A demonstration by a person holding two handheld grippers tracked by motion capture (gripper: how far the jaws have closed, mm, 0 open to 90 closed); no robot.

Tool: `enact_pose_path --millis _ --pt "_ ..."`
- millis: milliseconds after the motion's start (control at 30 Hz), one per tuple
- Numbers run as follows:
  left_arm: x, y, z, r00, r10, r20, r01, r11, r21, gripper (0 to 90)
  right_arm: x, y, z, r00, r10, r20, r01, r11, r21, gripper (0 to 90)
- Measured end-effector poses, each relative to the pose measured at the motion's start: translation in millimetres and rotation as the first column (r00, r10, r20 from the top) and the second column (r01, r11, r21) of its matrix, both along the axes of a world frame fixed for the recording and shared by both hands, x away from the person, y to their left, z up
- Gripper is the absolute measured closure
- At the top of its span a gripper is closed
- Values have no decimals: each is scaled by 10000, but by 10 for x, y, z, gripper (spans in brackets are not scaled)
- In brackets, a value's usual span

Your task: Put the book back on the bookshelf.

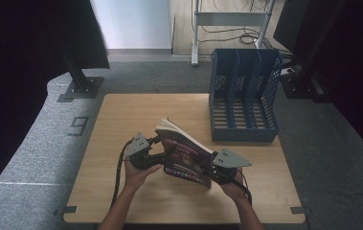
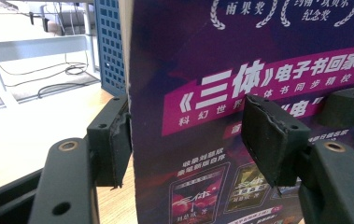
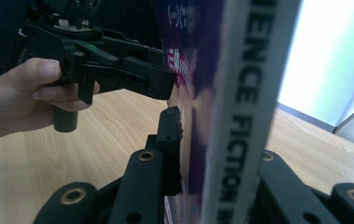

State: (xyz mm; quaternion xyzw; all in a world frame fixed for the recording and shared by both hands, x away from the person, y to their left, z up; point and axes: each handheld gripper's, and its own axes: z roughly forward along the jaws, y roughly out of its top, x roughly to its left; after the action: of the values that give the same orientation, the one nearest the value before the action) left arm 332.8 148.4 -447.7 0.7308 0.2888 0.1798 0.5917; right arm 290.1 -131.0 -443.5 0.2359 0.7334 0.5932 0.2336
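We find a paperback book (image 1: 186,155) held off the wooden bench (image 1: 121,124) near its middle, between the two hands, tilted with its pages facing up and to the far left. Its cover is deep purple with a magenta band carrying white Chinese characters, laurel award marks near the top edge and small pictures of book covers lower down. The spine (image 3: 240,116) is pale grey-white with dark capital lettering reading "FICTION". The right tongs (image 1: 216,168) are clenched on the book at its near right end; in the right gripper view the jaws stand on either side of the spine with the pads against the covers. The left tongs (image 1: 162,152) reach in from the left with the book's edge between the jaws. In the left gripper view one pad (image 2: 121,142) sits just beside the cover edge and the other pad (image 2: 263,137) lies in front of the cover face, with a gap visible; we rate them released. A blue perforated file rack (image 1: 243,96) with upright dividers stands on the far right of the bench, well apart from the book.
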Motion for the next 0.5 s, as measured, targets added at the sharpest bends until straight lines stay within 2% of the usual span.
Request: enact_pose_path --millis 267,500 --pt "-28 7 -2 10000 -37 47 37 10000 -15 363 48 -5 3 9982 -534 -289 539 9985 136 808" --pt "-59 29 -25 9999 144 -33 -144 9996 262 365 57 -12 4 9963 -763 -387 773 9967 262 816"
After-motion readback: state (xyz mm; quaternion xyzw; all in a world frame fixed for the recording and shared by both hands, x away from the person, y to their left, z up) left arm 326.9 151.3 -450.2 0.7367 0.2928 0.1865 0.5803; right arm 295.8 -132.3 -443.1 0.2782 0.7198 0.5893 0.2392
